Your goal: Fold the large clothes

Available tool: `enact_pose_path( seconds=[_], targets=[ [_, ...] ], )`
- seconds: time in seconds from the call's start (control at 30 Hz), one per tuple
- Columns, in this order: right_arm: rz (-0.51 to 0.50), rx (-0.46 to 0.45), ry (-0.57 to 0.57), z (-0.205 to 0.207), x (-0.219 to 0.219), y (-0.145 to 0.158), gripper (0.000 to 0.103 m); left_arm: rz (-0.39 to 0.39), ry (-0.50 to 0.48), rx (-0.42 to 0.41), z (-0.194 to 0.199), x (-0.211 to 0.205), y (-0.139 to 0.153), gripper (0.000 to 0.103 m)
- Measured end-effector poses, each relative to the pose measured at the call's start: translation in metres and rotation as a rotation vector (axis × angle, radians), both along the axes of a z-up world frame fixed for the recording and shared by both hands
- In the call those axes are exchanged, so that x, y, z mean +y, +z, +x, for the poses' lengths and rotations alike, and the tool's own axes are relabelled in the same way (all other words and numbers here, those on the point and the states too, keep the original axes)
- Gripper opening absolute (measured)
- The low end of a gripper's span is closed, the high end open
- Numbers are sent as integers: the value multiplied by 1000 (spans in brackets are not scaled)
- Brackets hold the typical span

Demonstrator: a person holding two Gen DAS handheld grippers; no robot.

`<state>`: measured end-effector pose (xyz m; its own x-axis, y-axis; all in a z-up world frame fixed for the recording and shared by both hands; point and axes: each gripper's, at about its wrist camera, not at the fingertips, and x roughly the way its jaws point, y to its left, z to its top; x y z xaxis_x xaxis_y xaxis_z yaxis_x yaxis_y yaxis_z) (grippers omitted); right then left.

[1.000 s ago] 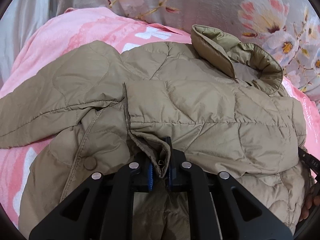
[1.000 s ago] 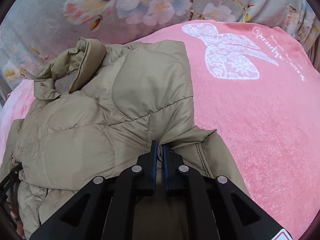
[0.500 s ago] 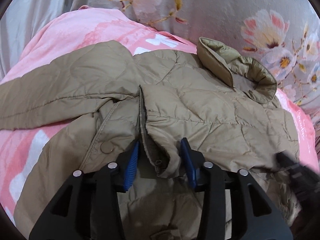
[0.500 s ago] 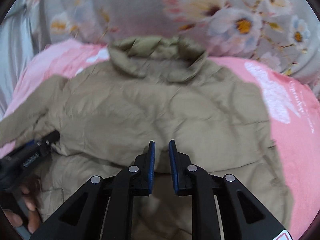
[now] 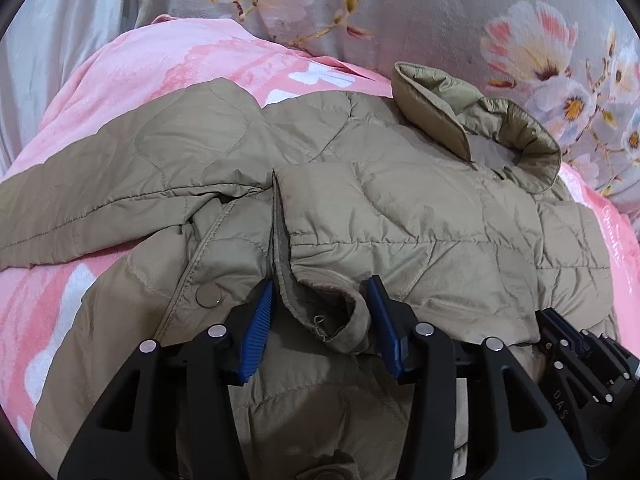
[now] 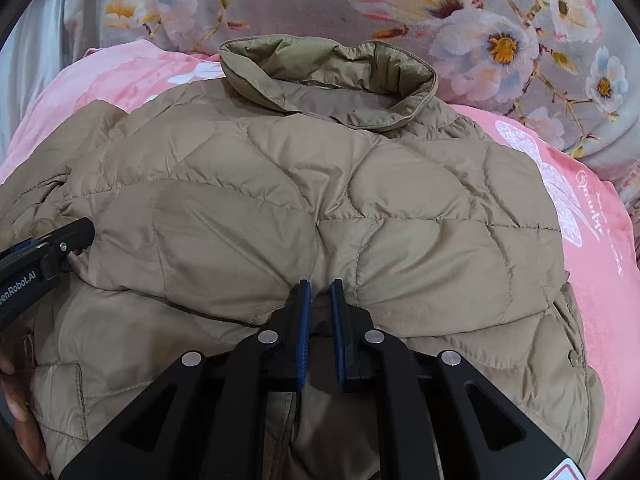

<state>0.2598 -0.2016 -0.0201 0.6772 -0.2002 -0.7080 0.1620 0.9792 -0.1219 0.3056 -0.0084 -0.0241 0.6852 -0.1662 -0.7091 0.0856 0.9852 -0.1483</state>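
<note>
A tan quilted jacket [image 5: 400,220] lies on a pink blanket, its collar [image 5: 440,104] at the far side. My left gripper [image 5: 320,284] stands at the near front edge, and its jaws are opening. A crumpled hem corner lies loose between the blue pads [image 5: 258,320], untouched by them. One sleeve [image 5: 100,200] stretches off to the left. In the right wrist view the jacket [image 6: 260,200] shows its smooth folded-over panel. My right gripper [image 6: 320,284] is nearly closed on that fold's near edge. The right gripper [image 5: 548,316] also shows at the left view's lower right.
The pink blanket [image 6: 600,280] with white prints covers the bed under the jacket. A grey floral sheet [image 6: 320,0] rises behind the collar [image 6: 320,64]. A finger of the left gripper [image 6: 72,236] and a person's hand [image 6: 16,408] sit at the left edge.
The left jaws have let go of the jacket's edge and spread apart. The right gripper swung from the jacket's right side to its middle, and that side now lies folded over.
</note>
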Motion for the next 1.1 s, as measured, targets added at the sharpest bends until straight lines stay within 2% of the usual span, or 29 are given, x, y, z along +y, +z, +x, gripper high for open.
enact_pose_path(
  seconds=[0.17, 0.23, 0.3, 0.4, 0.43, 0.5, 0.57, 0.6, 0.7, 0.77, 0.83, 0.87, 0.93, 0.97, 1.07, 1.1],
  targets=[
    [4, 0, -1, 0, 0, 0, 9, 60, 1, 4, 1, -8, -1, 48],
    [5, 0, -2, 1, 0, -1, 9, 57, 1, 5, 1, -7, -1, 48],
    [18, -2, -2, 1, -2, -1, 9, 14, -3, 1, 0, -1, 0, 50],
    [50, -5, -2, 0, -6, -1, 9, -123, 17, -25, -9, 24, 8, 53],
    [51, -5, -3, 0, -7, -1, 9, -193, 28, -26, -16, 41, 13, 54],
    [52, -5, -3, 0, -7, -1, 9, -298, 78, -36, -35, 80, 22, 71],
    [53, -6, -3, 0, -7, 0, 9, -359, 145, -44, -52, 120, 28, 81],
    [55, -8, -3, 0, -7, 0, 9, -385, 186, -37, -59, 145, 30, 81],
    [61, -11, -5, -1, -8, 1, 11, -402, 294, -24, -71, 208, 31, 81],
    [53, -18, -14, -3, -8, 4, 13, -370, 426, -33, -78, 262, 30, 81],
    [28, -40, -46, -13, -6, 11, 24, -328, 541, -22, -79, 304, 27, 81],
    [20, -61, -54, -22, -4, 16, 26, -326, 580, -19, -80, 322, 25, 81],
    [45, -108, -28, -44, 2, 27, 40, -324, 655, 8, -76, 356, 16, 81],
    [67, -124, -7, -55, 6, 31, 46, -335, 675, 29, -72, 369, 10, 81],
    [122, -136, 56, -83, 22, 37, 47, -426, 704, 87, -60, 398, -9, 79],
    [138, -138, 76, -92, 28, 37, 48, -448, 705, 83, -57, 400, -12, 78]
  ],
)
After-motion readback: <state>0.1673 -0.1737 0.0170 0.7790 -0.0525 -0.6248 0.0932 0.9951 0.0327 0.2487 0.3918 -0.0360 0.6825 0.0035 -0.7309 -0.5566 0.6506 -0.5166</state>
